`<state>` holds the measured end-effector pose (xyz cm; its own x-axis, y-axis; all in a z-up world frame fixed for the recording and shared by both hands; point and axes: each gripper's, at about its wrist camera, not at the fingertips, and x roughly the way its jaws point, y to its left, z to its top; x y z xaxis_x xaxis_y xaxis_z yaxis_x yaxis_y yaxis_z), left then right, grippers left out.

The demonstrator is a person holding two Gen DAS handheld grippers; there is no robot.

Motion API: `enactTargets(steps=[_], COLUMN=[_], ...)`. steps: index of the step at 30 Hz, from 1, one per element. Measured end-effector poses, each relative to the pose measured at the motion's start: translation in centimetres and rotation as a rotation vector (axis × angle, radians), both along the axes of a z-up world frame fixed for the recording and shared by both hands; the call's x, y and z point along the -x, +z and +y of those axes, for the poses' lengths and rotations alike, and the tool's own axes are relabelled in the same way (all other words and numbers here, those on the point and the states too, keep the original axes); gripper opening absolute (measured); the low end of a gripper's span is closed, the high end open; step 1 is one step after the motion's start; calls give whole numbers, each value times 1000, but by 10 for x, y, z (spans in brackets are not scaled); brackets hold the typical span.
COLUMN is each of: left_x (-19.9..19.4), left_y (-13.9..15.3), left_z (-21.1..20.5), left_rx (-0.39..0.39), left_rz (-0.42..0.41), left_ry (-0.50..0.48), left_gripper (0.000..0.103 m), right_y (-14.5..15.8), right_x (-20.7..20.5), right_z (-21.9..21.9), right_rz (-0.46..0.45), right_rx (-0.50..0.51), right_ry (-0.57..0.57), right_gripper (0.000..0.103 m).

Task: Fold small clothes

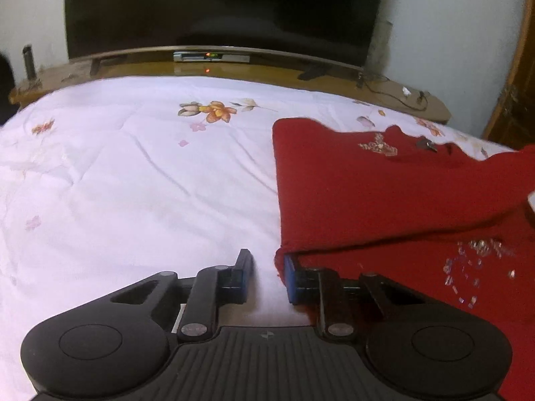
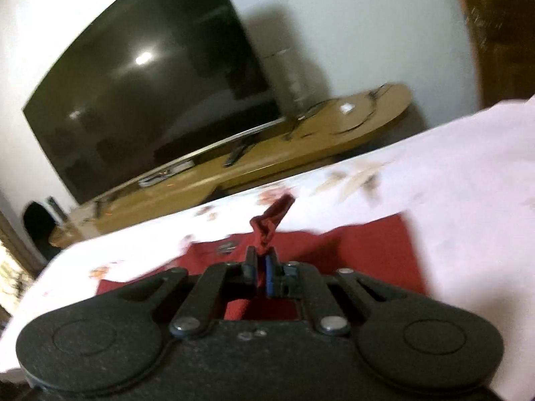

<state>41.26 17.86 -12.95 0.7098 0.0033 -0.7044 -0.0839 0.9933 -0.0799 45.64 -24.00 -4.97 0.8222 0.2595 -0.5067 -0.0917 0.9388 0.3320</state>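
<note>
A small red garment (image 1: 384,193) with a gold crown print lies on the white floral bedsheet (image 1: 133,173), right of centre in the left wrist view. My left gripper (image 1: 267,267) is open, low over the sheet at the garment's near left corner; its right finger touches the red edge. In the right wrist view my right gripper (image 2: 262,264) is shut on a bunched fold of the red garment (image 2: 367,244) and holds it lifted above the rest of the cloth. The pinched fabric sticks up past the fingertips.
A large dark TV (image 1: 220,10) stands on a wooden shelf (image 1: 234,67) beyond the bed's far edge. Cables lie on the shelf's right end (image 1: 401,95). A wooden door frame (image 1: 511,100) is at the right. Shiny sequins (image 1: 474,267) decorate the garment's near part.
</note>
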Motion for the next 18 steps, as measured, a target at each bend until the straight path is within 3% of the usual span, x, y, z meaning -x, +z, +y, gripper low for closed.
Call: enactTargets(steps=[6,18], left_x=[0,0], left_y=[4,6], left_z=[-9,-18], left_rx=[-29,-55], left_rz=[7,19], left_ry=[-25,-5], left_gripper=[12,11], right_y=[-17,-21], right_x=[3,8], right_z=[-21,-32], right_rz=[63,8], right_rx=[62,32], right_ry=[5,-11], right_gripper=[5,5])
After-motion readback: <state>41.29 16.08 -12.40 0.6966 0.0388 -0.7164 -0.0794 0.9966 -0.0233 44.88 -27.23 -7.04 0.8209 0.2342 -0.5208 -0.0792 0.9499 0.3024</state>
